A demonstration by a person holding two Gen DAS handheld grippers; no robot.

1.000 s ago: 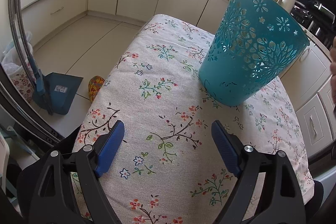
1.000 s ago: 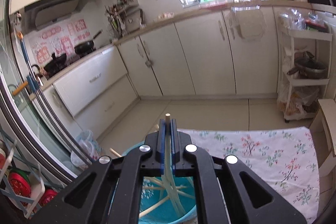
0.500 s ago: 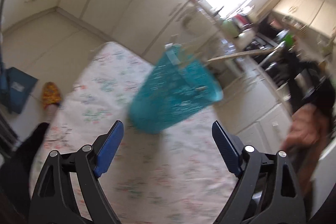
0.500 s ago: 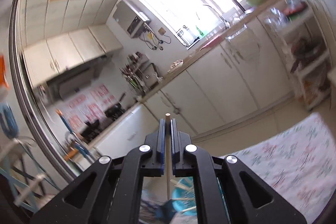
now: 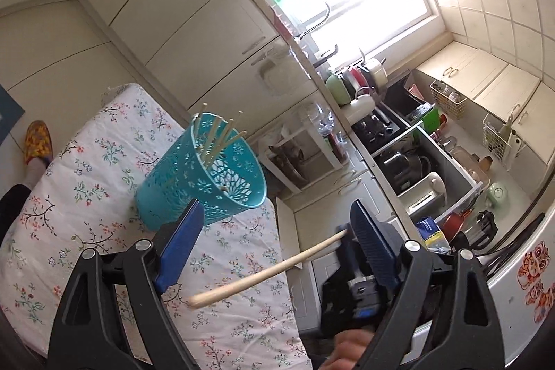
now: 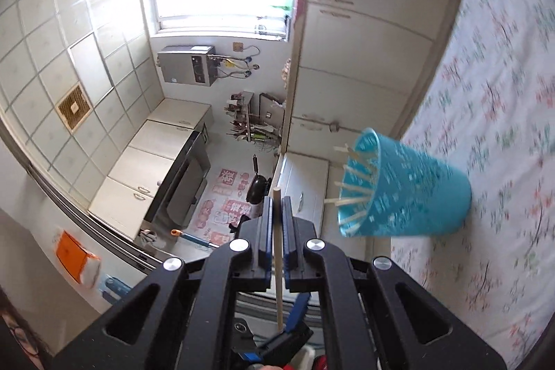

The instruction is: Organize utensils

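A teal perforated basket (image 5: pixel 208 182) stands on the floral tablecloth (image 5: pixel 86 196) with several wooden chopsticks (image 5: pixel 222 134) sticking out of it. It also shows in the right wrist view (image 6: pixel 406 196), blurred. My left gripper (image 5: pixel 274 248) is open and empty, raised above the table. My right gripper (image 6: pixel 276 207) is shut on a single wooden chopstick (image 6: pixel 278 252). In the left wrist view that chopstick (image 5: pixel 267 273) lies across the gap between the left fingers, touching neither, with the right gripper (image 5: pixel 350 238) at its far end.
Cream kitchen cabinets (image 5: pixel 194 23) and a countertop with a sink, pots and appliances (image 5: pixel 399 127) run behind the table. A foot in a patterned slipper (image 5: pixel 36 141) is on the floor at the left. A white rack (image 5: pixel 301 155) stands beside the table.
Both grippers have lifted and swung sharply. The left view turned from the table toward the counter. The right gripper carried the chopstick up out of the basket and in front of the left gripper.
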